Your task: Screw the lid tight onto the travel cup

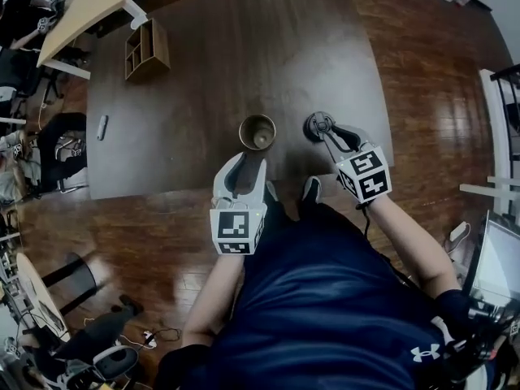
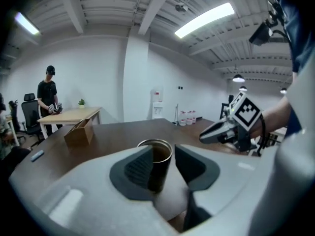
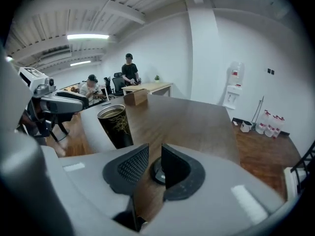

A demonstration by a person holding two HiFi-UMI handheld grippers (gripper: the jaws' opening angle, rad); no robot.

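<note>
A dark metal travel cup [image 1: 257,132] stands open and upright near the front edge of the brown table [image 1: 203,80]. Its round black lid [image 1: 318,125] lies flat on the table to the cup's right. My left gripper [image 1: 248,162] is open just in front of the cup. In the left gripper view the cup [image 2: 158,162] shows in the gap between the jaws, untouched. My right gripper [image 1: 329,135] reaches the lid with its jaws slightly apart. In the right gripper view the lid [image 3: 157,171] lies in that narrow gap, partly hidden by the right jaw, and the cup [image 3: 115,126] stands to the left.
A small wooden box [image 1: 147,49] sits at the table's far left, and a pale stick-like object [image 1: 101,127] lies near the left edge. People are at a light desk [image 1: 85,10] beyond. My shoes [image 1: 311,188] are at the table's front edge.
</note>
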